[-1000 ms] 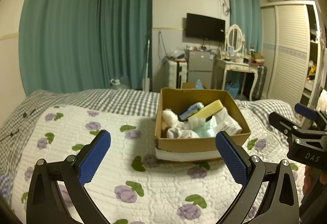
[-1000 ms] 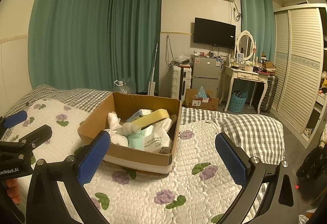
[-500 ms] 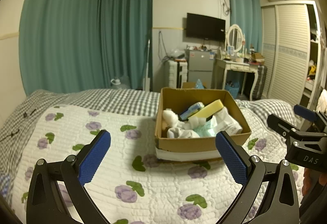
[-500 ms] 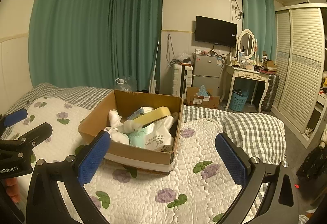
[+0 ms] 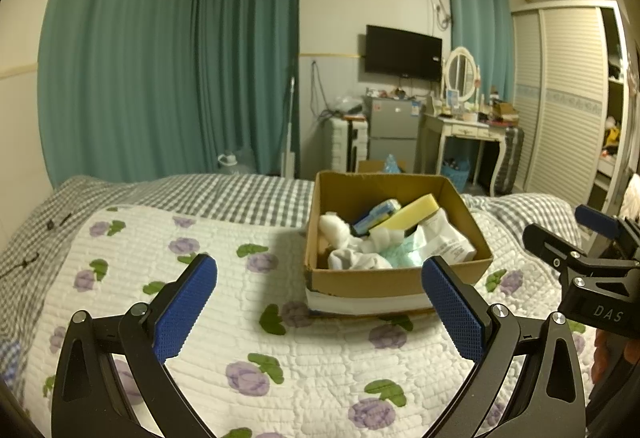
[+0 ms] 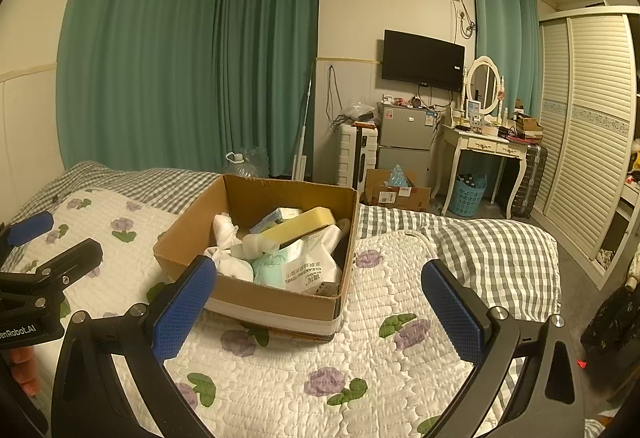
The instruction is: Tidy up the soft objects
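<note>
Your soft things lie heaped in the box [image 6: 256,262] on the bed [image 6: 400,366]: a yellow sponge [image 6: 300,224], white socks [image 6: 230,262], a wipes pack [image 6: 308,268] and a pale green bundle [image 6: 266,266], all jumbled together; no loose item shows on the quilt around it; that fits either a pile waiting to be sorted out or one already gathered in, and you cannot settle which from here. Your left gripper [image 5: 320,302] and right gripper [image 6: 320,302] both hover short of the box with fingers spread wide and holding nothing. The box's near wall hides its floor and whatever sits low; the blue-and-white pack [image 5: 376,212] under the sponge is mostly covered; the wipes label is too small to read fully; the bed's near edge is cut off by the grippers.
</note>
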`<state>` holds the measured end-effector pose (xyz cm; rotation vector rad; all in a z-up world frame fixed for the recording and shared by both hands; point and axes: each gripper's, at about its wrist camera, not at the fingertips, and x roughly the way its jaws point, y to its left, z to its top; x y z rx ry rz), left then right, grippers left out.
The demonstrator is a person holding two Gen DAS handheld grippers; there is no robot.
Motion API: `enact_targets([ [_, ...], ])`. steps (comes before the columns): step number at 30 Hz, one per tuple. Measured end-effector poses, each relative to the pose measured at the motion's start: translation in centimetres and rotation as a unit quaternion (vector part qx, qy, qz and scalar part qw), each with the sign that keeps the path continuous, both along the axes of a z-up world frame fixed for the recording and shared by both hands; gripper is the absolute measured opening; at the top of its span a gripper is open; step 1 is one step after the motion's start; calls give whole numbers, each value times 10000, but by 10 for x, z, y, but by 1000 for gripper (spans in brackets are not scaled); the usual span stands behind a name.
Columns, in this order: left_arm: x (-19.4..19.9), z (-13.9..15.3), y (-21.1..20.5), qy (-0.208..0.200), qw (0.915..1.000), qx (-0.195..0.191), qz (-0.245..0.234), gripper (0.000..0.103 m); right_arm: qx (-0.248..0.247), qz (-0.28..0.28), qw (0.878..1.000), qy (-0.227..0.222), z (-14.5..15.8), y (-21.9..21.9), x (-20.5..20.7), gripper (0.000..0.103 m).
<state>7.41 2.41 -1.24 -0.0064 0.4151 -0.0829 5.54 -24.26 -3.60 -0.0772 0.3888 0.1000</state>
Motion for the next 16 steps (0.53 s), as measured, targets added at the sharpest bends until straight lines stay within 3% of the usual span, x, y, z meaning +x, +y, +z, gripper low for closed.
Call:
enact_targets([
  [16, 0, -3, 1, 63, 10000, 52, 28, 103, 18, -2, 10000, 26, -3, 0, 1, 103],
])
